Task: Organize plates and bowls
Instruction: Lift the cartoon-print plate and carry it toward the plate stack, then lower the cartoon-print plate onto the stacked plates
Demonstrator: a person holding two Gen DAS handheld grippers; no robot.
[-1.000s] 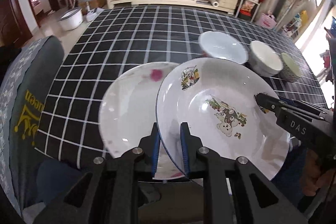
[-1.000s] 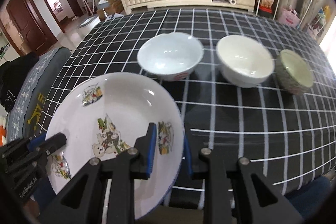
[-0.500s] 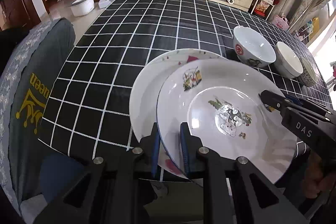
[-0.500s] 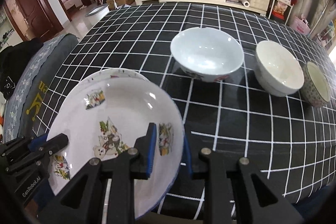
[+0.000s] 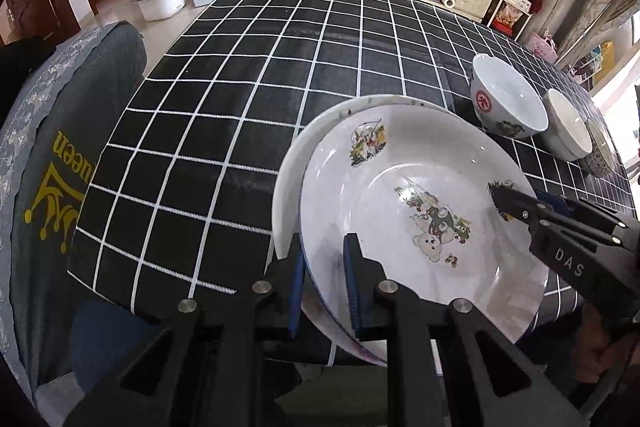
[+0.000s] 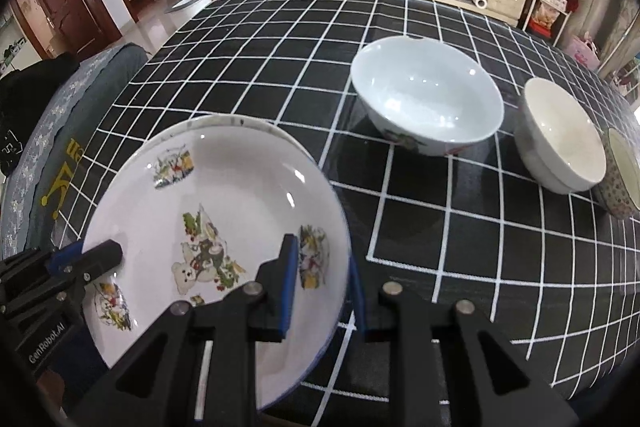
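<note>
The cartoon bear plate hangs just above a second white plate on the checked tablecloth, nearly lined up. The left gripper is clenched on its near rim, and the right gripper is clamped on the opposite edge. To land it well, I'd level it, centre rim over rim, lower gently, then let go with both together. Three bowls wait beyond: the large bowl, the cream bowl, and the patterned bowl.

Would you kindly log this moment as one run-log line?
left gripper: shut on cartoon plate | right gripper: shut on same plate | over plain plate | three bowls untouched
</note>
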